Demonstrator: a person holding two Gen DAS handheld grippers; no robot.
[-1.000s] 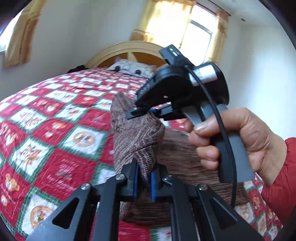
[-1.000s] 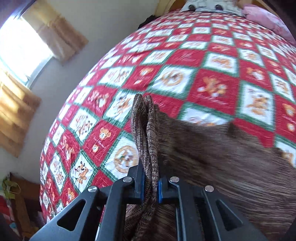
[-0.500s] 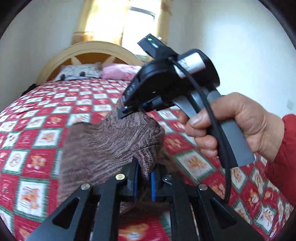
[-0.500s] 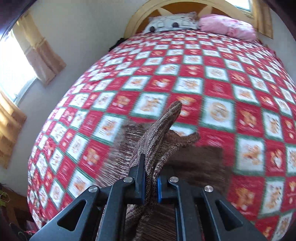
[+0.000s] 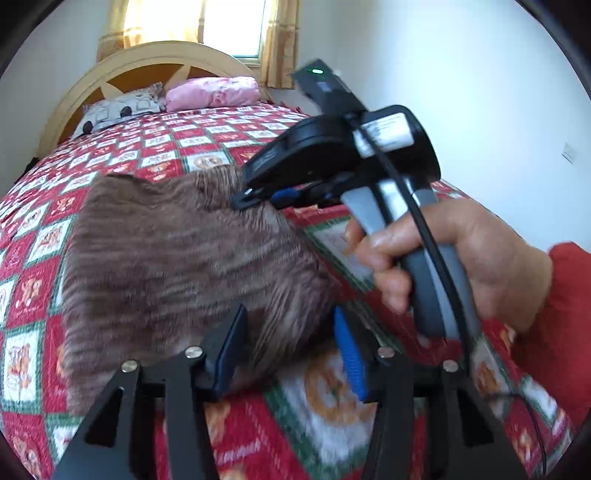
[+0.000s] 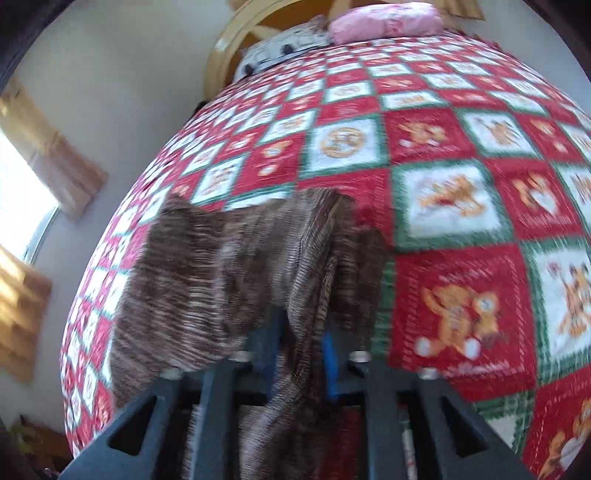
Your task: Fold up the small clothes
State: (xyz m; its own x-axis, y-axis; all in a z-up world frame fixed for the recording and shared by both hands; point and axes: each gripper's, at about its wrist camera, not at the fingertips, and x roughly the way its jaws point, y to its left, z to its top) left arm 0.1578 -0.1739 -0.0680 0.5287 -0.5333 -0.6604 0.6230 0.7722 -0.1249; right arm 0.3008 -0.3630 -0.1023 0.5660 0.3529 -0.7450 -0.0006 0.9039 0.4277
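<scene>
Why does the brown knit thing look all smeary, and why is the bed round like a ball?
Left wrist view: the knit is streaked by motion blur, the window glows washed-out white, and the fisheye lens bends the bed round. Right wrist view: everything is blurrier, the quilt's bears smeared, the gripper soft-edged, the bed bulging like a ball.
</scene>
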